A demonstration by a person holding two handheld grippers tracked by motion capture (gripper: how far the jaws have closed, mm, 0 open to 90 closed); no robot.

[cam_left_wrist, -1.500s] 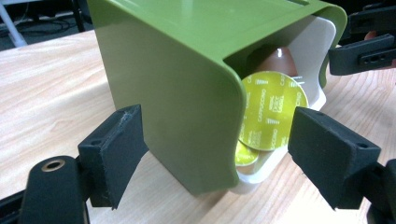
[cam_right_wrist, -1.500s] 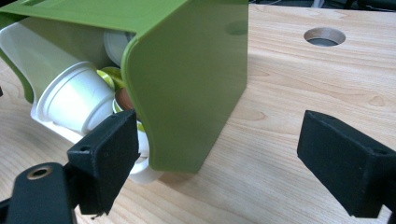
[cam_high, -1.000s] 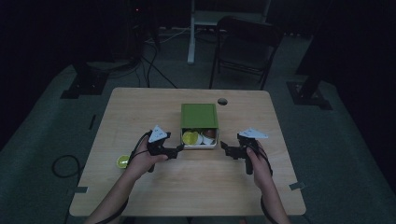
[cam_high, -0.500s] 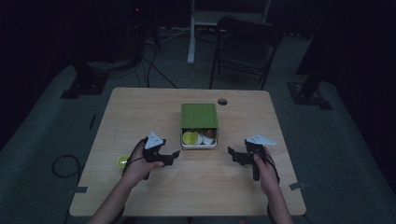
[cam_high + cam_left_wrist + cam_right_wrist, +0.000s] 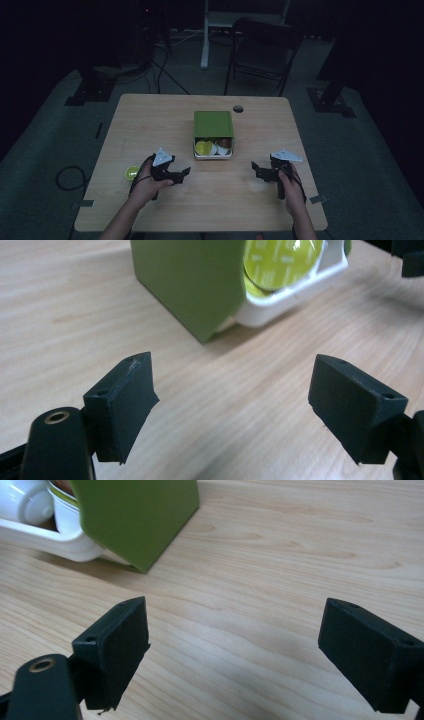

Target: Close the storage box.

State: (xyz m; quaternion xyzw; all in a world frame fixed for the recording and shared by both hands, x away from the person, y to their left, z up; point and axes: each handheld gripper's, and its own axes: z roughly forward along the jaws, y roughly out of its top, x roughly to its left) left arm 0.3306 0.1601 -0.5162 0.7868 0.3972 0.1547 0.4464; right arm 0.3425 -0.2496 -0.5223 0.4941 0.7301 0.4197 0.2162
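**While both my grippers wait, the box sits mid-desk**

From above, my left gripper and right gripper flank the green box, probably ready to steady it. Left gripper view: jaws spread, empty, yellow-lidded cup ahead. Right gripper view: jaws spread, white cups ahead.

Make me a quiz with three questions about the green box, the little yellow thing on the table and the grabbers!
1. Where is the small yellow-green cup?
A. inside the box
B. on the table, left of the left gripper
C. on the chair

2. What colour is the box lid?
A. green
B. red
C. blue

3. How is the left gripper?
A. shut on a cup
B. open, nothing between its jaws
C. shut on the lid

Answers: 1 B, the high view shows it beside the left hand. 2 A, the lid is green. 3 B, only bare table lies between the jaws.
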